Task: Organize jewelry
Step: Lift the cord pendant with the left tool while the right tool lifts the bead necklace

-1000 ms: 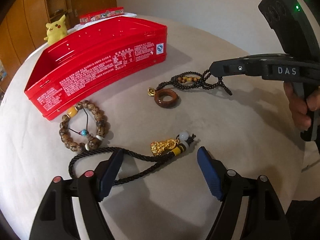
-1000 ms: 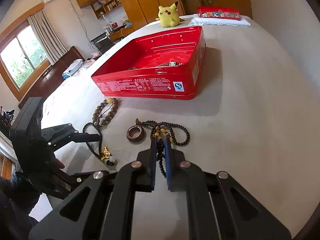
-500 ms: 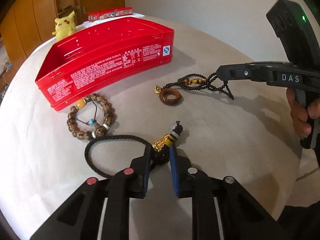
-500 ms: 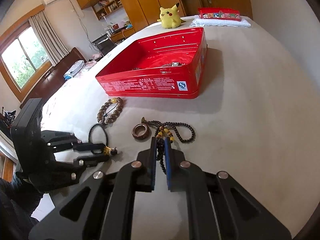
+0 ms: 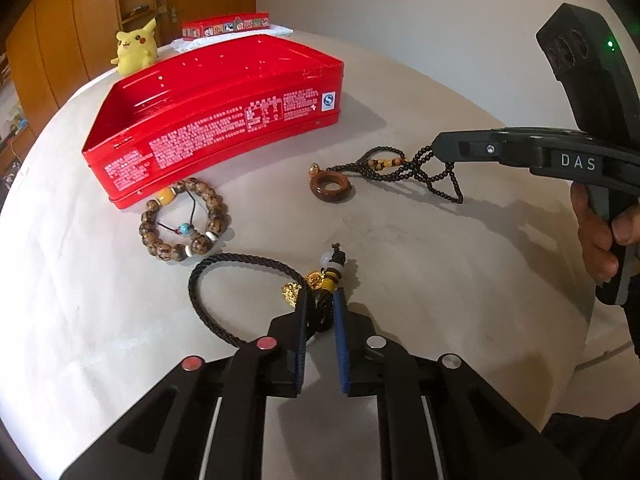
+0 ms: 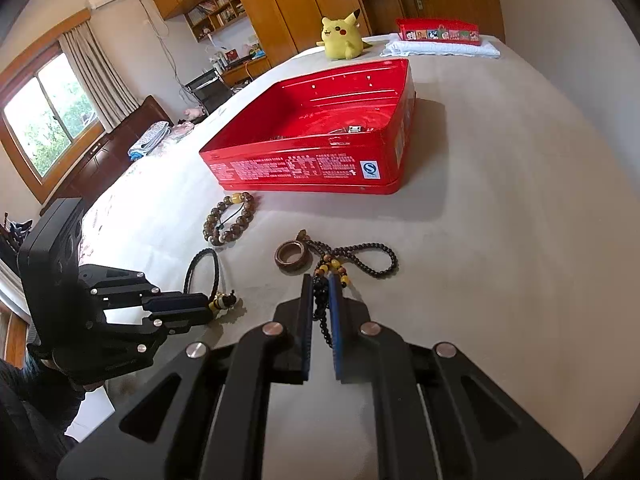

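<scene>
On the pale table my left gripper [image 5: 321, 298] is closing on the black cord necklace [image 5: 208, 276], its blue pads pressing the cord just behind the gold pendant [image 5: 294, 292] and white bead. To the right, my right gripper [image 6: 320, 280] is shut on the black bead necklace [image 6: 372, 264], whose brown ring [image 6: 292, 258] lies flat on the table. A wooden bead bracelet [image 5: 180, 220] rests beside the open red tin [image 5: 224, 136]. The right wrist view shows the left gripper [image 6: 208, 308] low at the left, and the tin [image 6: 296, 168] holds a few small items.
A yellow plush toy [image 6: 342, 38] and a small red box [image 6: 438, 34] on a folded white towel stand behind the tin. A person's hand [image 5: 600, 232] holds the right gripper's handle near the table's right edge.
My left gripper's jaws went from wide open around the gold pendant to nearly shut on the cord. The cord's loop pulled in a little. The right gripper kept its hold.
</scene>
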`<action>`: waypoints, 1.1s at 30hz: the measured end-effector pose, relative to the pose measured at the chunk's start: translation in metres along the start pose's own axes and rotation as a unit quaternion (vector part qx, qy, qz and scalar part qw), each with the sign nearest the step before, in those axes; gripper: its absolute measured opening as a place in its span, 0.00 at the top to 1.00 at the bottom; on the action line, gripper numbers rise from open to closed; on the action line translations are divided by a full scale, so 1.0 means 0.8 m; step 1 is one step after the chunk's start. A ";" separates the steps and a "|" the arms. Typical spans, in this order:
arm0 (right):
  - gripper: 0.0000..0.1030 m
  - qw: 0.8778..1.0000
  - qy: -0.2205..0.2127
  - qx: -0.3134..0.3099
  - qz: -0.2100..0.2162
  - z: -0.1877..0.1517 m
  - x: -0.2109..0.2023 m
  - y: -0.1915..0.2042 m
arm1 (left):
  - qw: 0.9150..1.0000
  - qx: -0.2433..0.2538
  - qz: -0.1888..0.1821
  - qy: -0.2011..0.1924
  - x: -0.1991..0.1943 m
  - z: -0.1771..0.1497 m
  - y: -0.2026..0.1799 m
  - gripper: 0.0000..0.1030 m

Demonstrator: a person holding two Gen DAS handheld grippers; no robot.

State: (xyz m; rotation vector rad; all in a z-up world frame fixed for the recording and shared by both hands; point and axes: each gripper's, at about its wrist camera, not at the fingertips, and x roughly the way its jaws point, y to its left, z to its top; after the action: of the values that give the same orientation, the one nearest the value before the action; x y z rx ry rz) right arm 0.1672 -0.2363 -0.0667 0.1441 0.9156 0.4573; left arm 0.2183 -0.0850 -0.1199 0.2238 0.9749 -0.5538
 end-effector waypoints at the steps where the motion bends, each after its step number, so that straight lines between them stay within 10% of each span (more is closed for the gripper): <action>1: 0.94 1.000 0.000 -0.001 0.000 -0.001 -0.001 0.001 | 1.000 -0.001 0.000 -0.001 -0.001 -0.001 0.000 0.89; 33: 0.94 0.999 -0.034 -0.018 0.001 0.002 -0.049 0.028 | 0.999 -0.017 0.023 -0.020 -0.039 -0.010 0.003 0.90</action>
State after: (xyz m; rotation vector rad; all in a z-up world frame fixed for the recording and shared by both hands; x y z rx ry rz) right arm 0.1406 -0.2338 -0.0301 0.1270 0.8394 0.4671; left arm 0.2003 -0.0692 -0.0982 0.2045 0.9375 -0.4972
